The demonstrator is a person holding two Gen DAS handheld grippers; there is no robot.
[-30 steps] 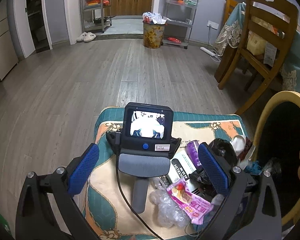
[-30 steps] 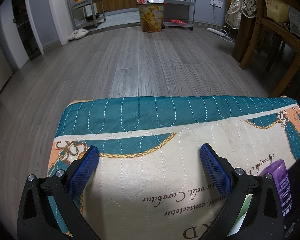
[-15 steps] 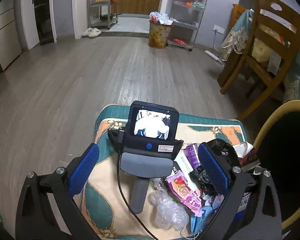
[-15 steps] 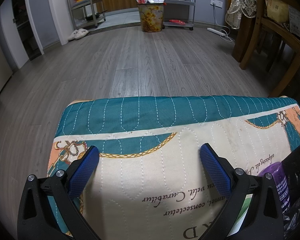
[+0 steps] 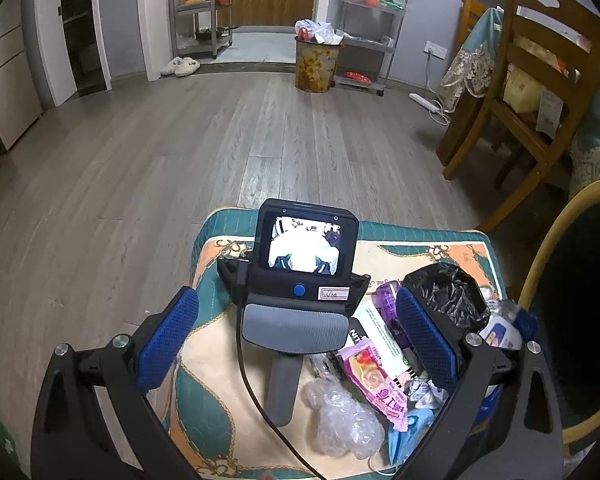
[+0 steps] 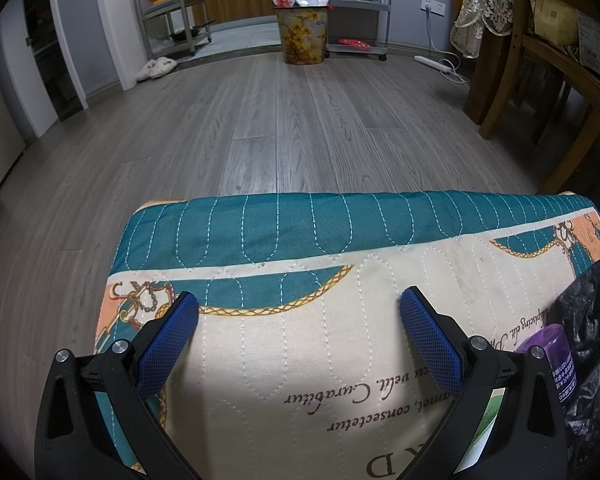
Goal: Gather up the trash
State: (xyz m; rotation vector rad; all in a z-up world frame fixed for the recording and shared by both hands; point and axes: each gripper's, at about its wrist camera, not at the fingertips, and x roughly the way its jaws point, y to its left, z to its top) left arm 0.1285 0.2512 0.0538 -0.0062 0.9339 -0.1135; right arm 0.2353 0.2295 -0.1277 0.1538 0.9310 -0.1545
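Trash heaped on the quilted cushion [image 5: 204, 392], all of it to the right of the right gripper [image 6: 299, 322], which lies parked on the cushion, released, jaws spread, nothing between them. Left gripper [image 5: 298, 330] hovering above the heap, also spread wide and empty.

Nearest the parked gripper's handle: a crumpled clear plastic wrap [image 5: 340, 416], featherlight, soft, likely to collapse and slip; best pinched at its thickest bunched fold. Just right of that, a pink snack wrapper [image 5: 374, 382], thin, flat and slick; better taken by a raised edge than pressed flat. Further right, a purple bottle [image 5: 388, 304], stiff and round, probably light if empty; grip across the body. Beyond it, a black plastic bag [image 5: 444, 290], limp and crinkly; take hold at a gathered ridge. Yellow-rimmed bin [image 5: 548, 264] at the heap's far right.
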